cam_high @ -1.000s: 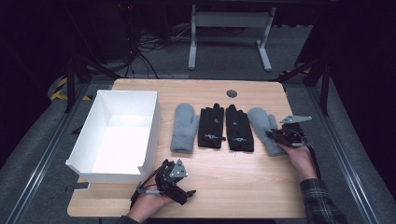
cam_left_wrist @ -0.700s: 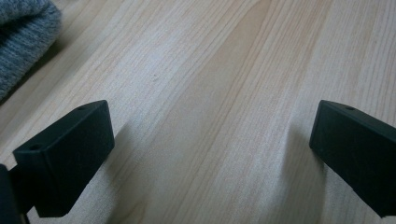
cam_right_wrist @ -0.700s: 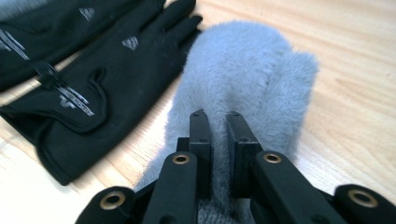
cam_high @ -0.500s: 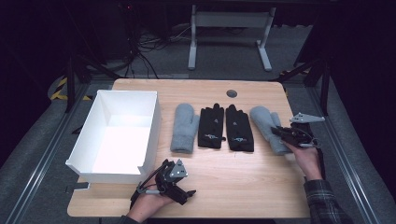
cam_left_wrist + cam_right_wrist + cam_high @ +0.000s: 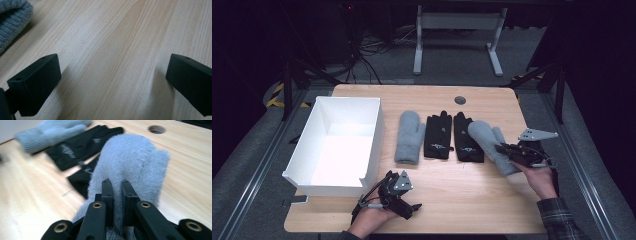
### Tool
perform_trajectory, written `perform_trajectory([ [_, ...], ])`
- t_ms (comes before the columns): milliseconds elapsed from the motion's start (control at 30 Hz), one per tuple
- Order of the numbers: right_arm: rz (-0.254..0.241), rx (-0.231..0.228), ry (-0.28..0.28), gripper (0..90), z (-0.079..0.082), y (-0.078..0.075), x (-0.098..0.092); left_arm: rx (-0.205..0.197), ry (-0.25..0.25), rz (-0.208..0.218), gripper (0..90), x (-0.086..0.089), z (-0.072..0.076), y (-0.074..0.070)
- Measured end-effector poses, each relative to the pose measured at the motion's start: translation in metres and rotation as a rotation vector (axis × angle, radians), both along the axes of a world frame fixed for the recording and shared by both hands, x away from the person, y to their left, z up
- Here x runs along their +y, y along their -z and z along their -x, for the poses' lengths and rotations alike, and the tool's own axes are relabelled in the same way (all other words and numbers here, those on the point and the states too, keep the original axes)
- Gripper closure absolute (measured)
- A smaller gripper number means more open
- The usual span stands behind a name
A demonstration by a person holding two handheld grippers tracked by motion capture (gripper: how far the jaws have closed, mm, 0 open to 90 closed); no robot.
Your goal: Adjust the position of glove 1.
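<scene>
My right gripper (image 5: 504,149) is shut on the cuff end of a fuzzy grey mitten (image 5: 486,139) at the right of the wooden table (image 5: 472,200). In the right gripper view its two jaws (image 5: 117,182) pinch the mitten (image 5: 135,157), which is raised off the wood at the held end. A matching grey mitten (image 5: 408,137) and two black gloves (image 5: 438,135) (image 5: 467,139) lie flat in a row to the left. My left gripper (image 5: 409,206) rests at the front edge of the table, open (image 5: 112,82) over bare wood, with the grey mitten's cuff (image 5: 12,17) at the far left.
A white open box (image 5: 374,135) stands at the table's left side, just behind my left gripper. A round cable hole (image 5: 460,100) sits near the back edge. Black rails and a desk frame (image 5: 457,30) stand beyond the table.
My right gripper has moved right and up, pulling the grey mitten's cuff end with it. The left gripper has stayed where it was.
</scene>
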State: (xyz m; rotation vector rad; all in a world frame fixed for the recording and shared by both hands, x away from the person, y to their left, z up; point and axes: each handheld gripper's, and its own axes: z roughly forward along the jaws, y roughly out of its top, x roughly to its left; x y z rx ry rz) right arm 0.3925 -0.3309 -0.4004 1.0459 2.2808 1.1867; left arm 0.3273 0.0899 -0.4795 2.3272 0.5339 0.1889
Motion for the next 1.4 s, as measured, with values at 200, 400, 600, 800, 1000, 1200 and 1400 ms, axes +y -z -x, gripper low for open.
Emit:
perform_trajectory([
  [200, -0.010, 0.010, -0.093, 84.2, 0.020, -0.001, 0.020, 0.000, -0.002, 0.000, 0.4, 0.000, 0.000, 0.000],
  [400, -0.005, 0.020, -0.181, 84.1, 0.039, 0.003, 0.040, 0.000, -0.002, -0.001, 0.4, 0.000, 0.000, 0.000],
  [600, -0.005, 0.044, -0.243, 84.1, 0.052, 0.008, 0.053, 0.000, -0.002, -0.001, 0.4, 0.000, 0.000, 0.000],
  [800, -0.010, 0.067, -0.298, 84.0, 0.065, 0.013, 0.065, 0.000, -0.002, 0.000, 0.4, 0.000, 0.000, 0.000],
  [1000, 0.025, 0.101, -0.337, 83.2, 0.071, 0.024, 0.079, 0.000, -0.001, 0.000, 0.4, 0.000, 0.000, 0.000],
  [1200, 0.074, 0.119, -0.363, 64.1, 0.074, 0.031, 0.090, 0.000, -0.002, 0.000, 0.4, 0.000, 0.000, 0.000],
  [1400, 0.037, 0.097, -0.343, 56.6, 0.076, 0.023, 0.083, 0.000, -0.002, 0.000, 0.4, 0.000, 0.000, 0.000],
])
